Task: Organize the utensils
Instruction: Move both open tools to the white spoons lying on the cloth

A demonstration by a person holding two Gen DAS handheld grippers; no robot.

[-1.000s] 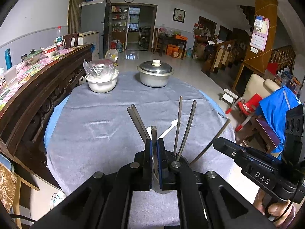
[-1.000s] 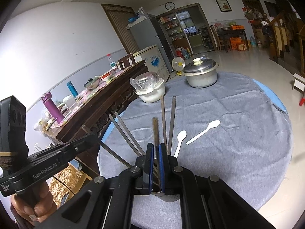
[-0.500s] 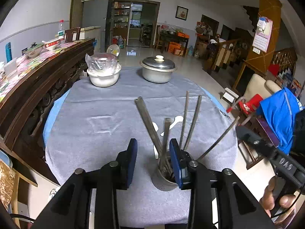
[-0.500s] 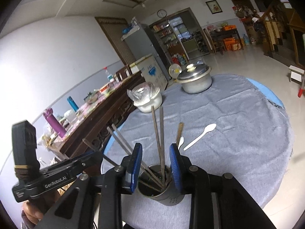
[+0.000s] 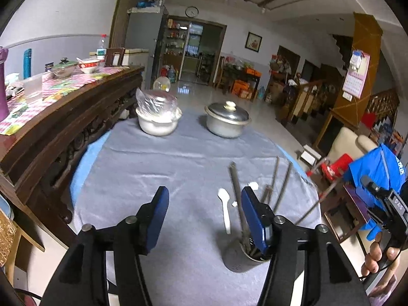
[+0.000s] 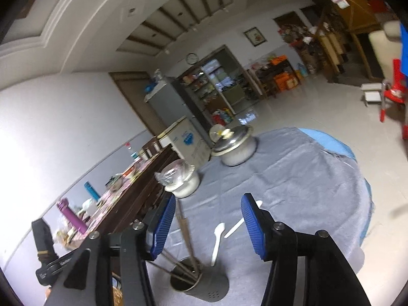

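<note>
A metal utensil holder stands near the front edge of the grey-clothed round table, with several dark chopsticks leaning in it. Two white spoons lie on the cloth just beyond it. My left gripper sits left of the holder, its jaws opening with nothing held; its right finger overlaps the holder's rim. My right gripper hovers above and right of the holder, tilted, its jaws also opening and empty; the chopsticks pass by its left finger.
A lidded steel pot and a white bowl covered in plastic stand at the table's far side. A dark wooden sideboard runs along the left. Each view shows the other hand-held gripper at its edge.
Both grippers were shut on a chopstick over the holder; both have opened and let go. The left view has shifted left of the holder, the right view has rolled and drawn away rightward.
</note>
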